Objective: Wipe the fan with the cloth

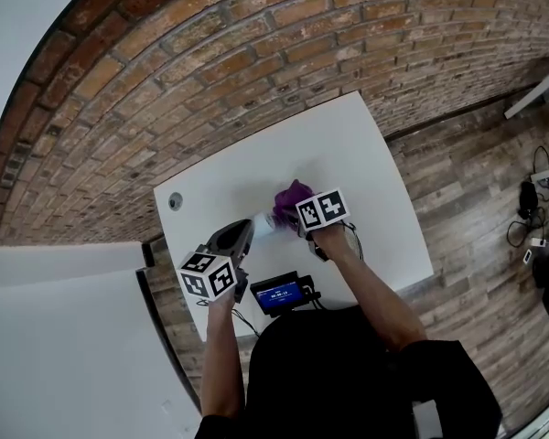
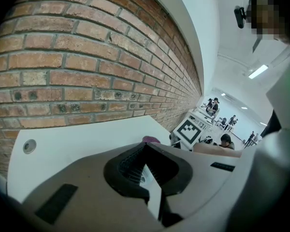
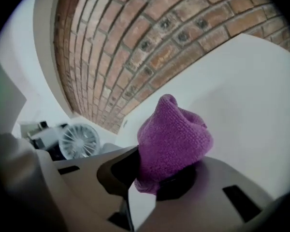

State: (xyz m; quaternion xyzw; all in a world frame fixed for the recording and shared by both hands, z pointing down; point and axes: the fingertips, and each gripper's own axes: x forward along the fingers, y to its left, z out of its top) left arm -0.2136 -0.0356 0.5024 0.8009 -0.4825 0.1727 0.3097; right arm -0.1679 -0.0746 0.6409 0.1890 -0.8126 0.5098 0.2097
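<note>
Closest in, the grey shells of my right gripper (image 3: 159,178) fill the bottom of its own view. Its jaws are pinching the purple cloth (image 3: 174,139), which bunches up above them into a rounded peak. At the left of that view the fan (image 3: 79,140) stands with its pale spoked face turned toward me, clear of the cloth.

My left gripper (image 2: 145,170) has its jaws pressed together, ribbed pads meeting. In the left gripper view I see only a pale sliver in the gap behind them.

In the head view the fan sits right at the tips of the left gripper, just left of centre frame. I cannot tell whether they touch it. The cloth is just to its right, at the front of the right gripper, and both are over the white table (image 1: 366,181).

On the table's lower edge, between my forearms, lies a small black device with a blue screen (image 1: 281,294). A round grey cap (image 1: 175,201) sits in the tabletop near its left corner. A brick wall (image 1: 210,53) runs across the top of the frame, and a wood-plank floor (image 1: 476,208) shows on the right.
</note>
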